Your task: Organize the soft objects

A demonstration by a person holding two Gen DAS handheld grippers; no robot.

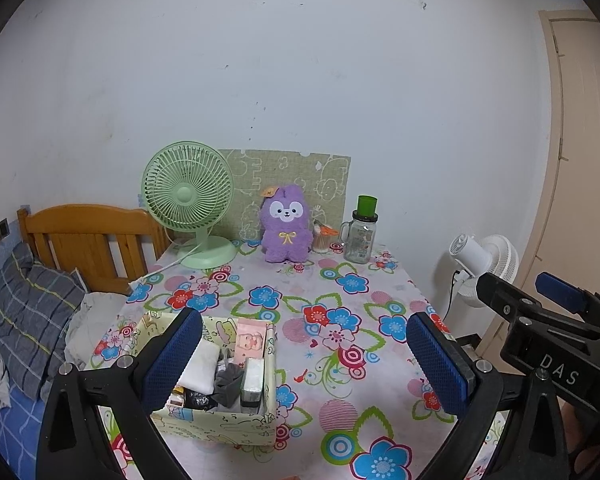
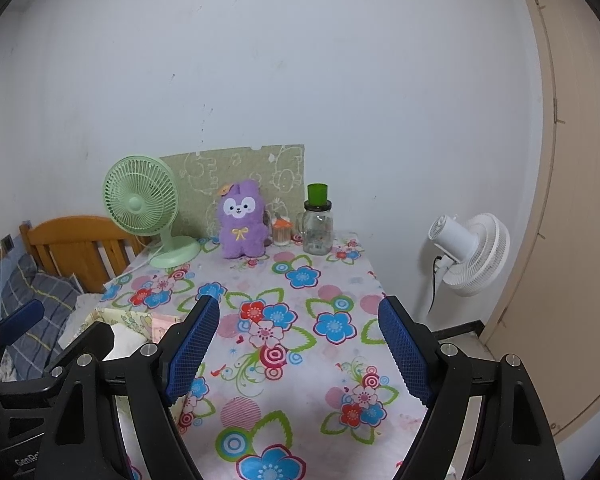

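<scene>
A purple plush toy (image 1: 286, 223) sits upright at the back of the flowered table (image 1: 340, 288), against a green board; it also shows in the right wrist view (image 2: 242, 220). A patterned storage box (image 1: 220, 412) stands at the table's front left, holding a white cloth, a grey sock-like piece and small packs. My left gripper (image 1: 304, 360) is open and empty, its left finger over the box. My right gripper (image 2: 298, 354) is open and empty above the table's front; it shows from the side in the left wrist view (image 1: 540, 296).
A green desk fan (image 1: 188, 200) stands at the back left, a glass jar with a green cup (image 1: 360, 232) and a small cup at the back right. A bed with a wooden headboard (image 1: 84, 240) lies left. A white floor fan (image 2: 472, 252) stands right by a door.
</scene>
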